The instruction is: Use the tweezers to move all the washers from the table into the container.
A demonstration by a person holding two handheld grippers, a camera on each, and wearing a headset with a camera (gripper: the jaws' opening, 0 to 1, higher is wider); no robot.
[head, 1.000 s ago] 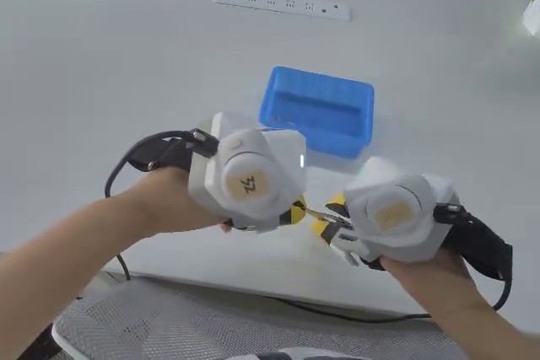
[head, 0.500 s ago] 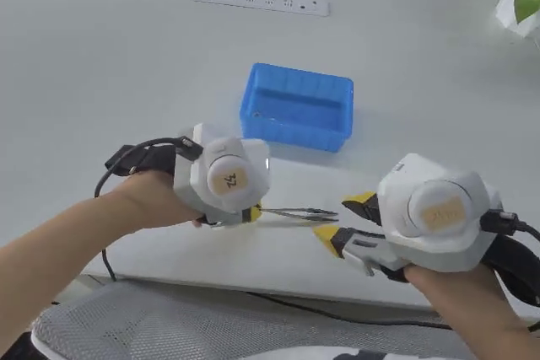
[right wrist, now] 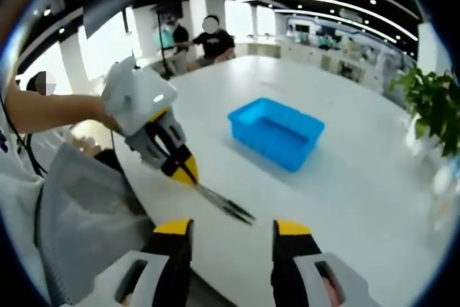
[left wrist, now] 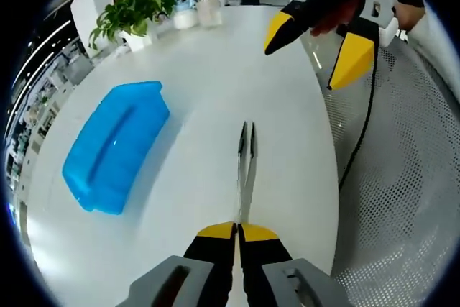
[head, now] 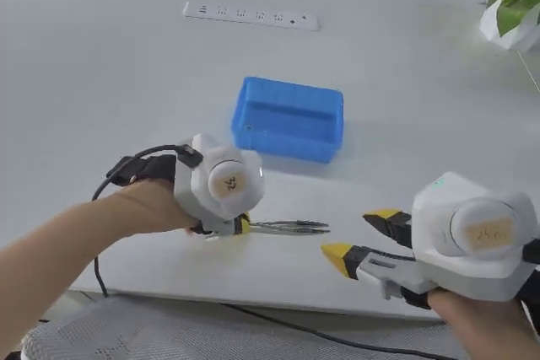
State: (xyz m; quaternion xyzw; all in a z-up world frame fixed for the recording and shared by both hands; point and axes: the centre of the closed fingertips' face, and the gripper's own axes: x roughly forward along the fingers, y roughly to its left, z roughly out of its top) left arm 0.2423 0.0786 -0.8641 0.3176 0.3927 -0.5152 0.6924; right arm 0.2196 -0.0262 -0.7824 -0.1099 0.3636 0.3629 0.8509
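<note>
Currently the left gripper (head: 240, 226) has its yellow-tipped jaws pressed together on the rear, joined end of the tweezers (head: 291, 226). The tweezers stick straight out along the jaws, low over the white table (head: 101, 82), and point toward the right gripper (head: 353, 235). In the left gripper view the two thin blades (left wrist: 246, 170) run side by side with a sliver of gap, tips nearly meeting. The right gripper's jaws stand wide apart with nothing between them, near the tweezer tips but clear of them. The blue container (head: 283, 144) sits further back on the table, well apart from both grippers and beyond it lies a power strip (head: 251, 15). Where the washers lie I cannot tell.

The tweezers look like light, slick, springy metal, so a hold at the very back likely keeps them steady but does nothing to close the tips. Squeezing would need to come at mid-blade, on the flat sides, and that is probably the open gripper's job. Too hard a pinch could make the blades cross or twist out. Washers are small, flat, hard and light, and on this smooth top they would tend to skid. Catching one across its rim, or with one tip through the hole, seems the surest hold.
</note>
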